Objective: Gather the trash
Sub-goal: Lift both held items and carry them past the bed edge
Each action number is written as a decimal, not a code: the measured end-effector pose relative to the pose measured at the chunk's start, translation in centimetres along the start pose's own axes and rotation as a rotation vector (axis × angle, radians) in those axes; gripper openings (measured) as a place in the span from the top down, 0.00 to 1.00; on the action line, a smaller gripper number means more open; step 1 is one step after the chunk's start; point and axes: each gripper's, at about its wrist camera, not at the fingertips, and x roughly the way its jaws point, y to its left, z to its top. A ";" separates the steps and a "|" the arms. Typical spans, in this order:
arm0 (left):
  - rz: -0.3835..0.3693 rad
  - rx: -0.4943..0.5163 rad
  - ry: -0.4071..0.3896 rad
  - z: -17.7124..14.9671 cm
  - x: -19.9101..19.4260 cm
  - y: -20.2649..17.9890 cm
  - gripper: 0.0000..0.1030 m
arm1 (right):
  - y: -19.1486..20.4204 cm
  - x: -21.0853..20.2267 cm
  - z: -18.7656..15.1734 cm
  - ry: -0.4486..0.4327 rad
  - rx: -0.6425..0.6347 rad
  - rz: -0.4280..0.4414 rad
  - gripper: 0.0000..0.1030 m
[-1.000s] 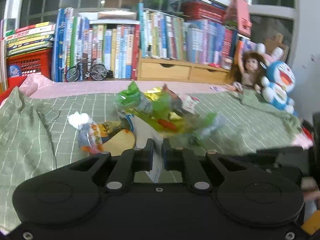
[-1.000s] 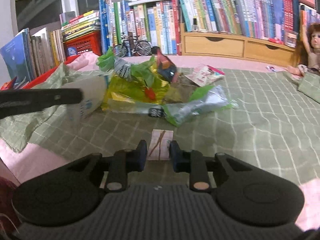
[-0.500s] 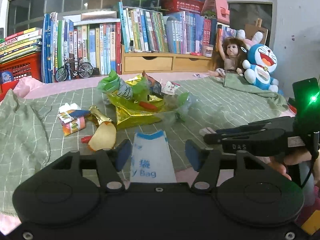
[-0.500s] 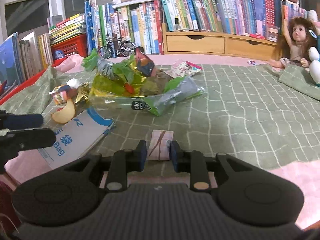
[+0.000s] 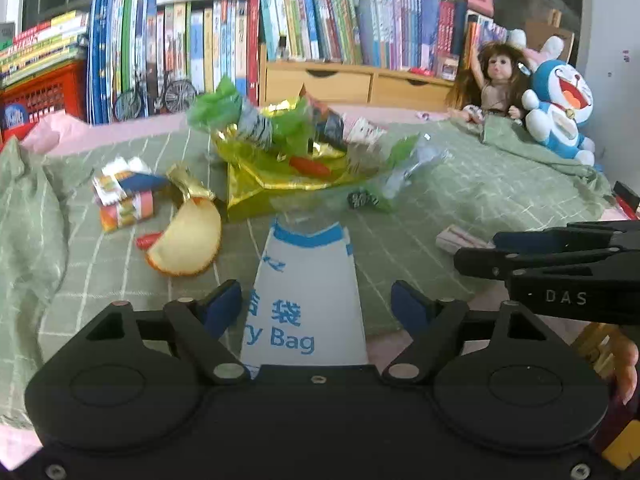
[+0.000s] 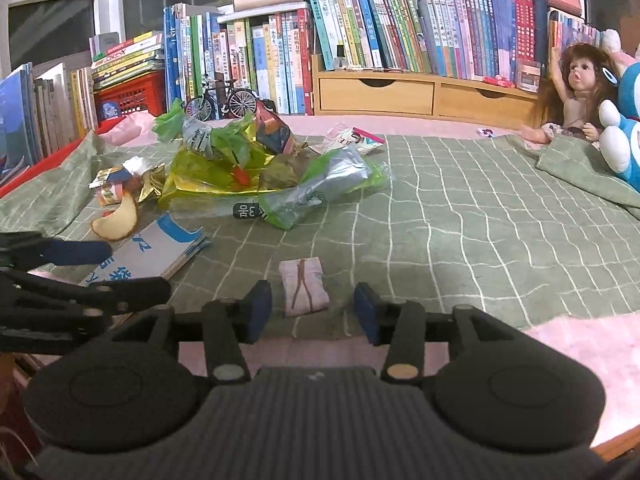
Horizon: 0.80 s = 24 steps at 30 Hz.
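A green checked blanket (image 6: 460,208) covers a bed, with a long row of books (image 6: 360,36) along the back and a doll (image 6: 572,92) and a blue plush toy (image 5: 560,108) at the far right corner. Largest among the trash is a heap of yellow and green plastic wrappers (image 6: 240,164) in the middle of the blanket, still loose and uncollected. Next in size, a flat white paper bag with blue print (image 5: 306,300) lies on the blanket's near edge, its mouth toward the heap. The left gripper (image 5: 316,306) straddles the bag; its jaws have just been opening, and its blue pads stand apart on either side without pressing on the bag, so the bag looks released. Beside the bag lie a curved yellow peel-like scrap (image 5: 188,244), a striped folded wrapper (image 5: 124,196) and a small red scrap (image 5: 148,240). Smallest, a pink folded packet (image 6: 304,286) sits just ahead of the right gripper (image 6: 314,310), whose jaws have also just been opening; the packet rests between the pads, untouched by either. Judging from this, little is done: the bag appears empty and flat, and 2 loose groups plus the packet remain to gather.
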 end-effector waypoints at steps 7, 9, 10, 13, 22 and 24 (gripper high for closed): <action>0.032 0.044 -0.019 -0.1 -0.5 -0.6 0.57 | 0.7 0.7 0.0 -0.036 -0.024 -0.023 0.42; 0.020 0.036 -0.034 0.1 -1.1 -0.5 0.66 | 1.0 0.6 -0.1 -0.046 -0.035 -0.031 0.45; 0.016 0.033 -0.039 0.3 -1.3 -0.5 0.71 | 1.1 0.4 -0.2 -0.058 -0.039 -0.043 0.47; 0.011 0.034 -0.037 0.4 -1.7 -0.7 0.72 | 1.6 -0.3 -0.2 -0.097 -0.073 -0.059 0.47; 0.040 0.077 -0.022 -0.5 -1.0 -1.1 0.50 | 2.3 1.4 0.1 -0.036 -0.105 -0.046 0.53; 0.032 0.071 -0.024 -0.7 -0.8 -0.8 0.48 | 2.4 1.6 -0.2 -0.030 -0.105 -0.051 0.56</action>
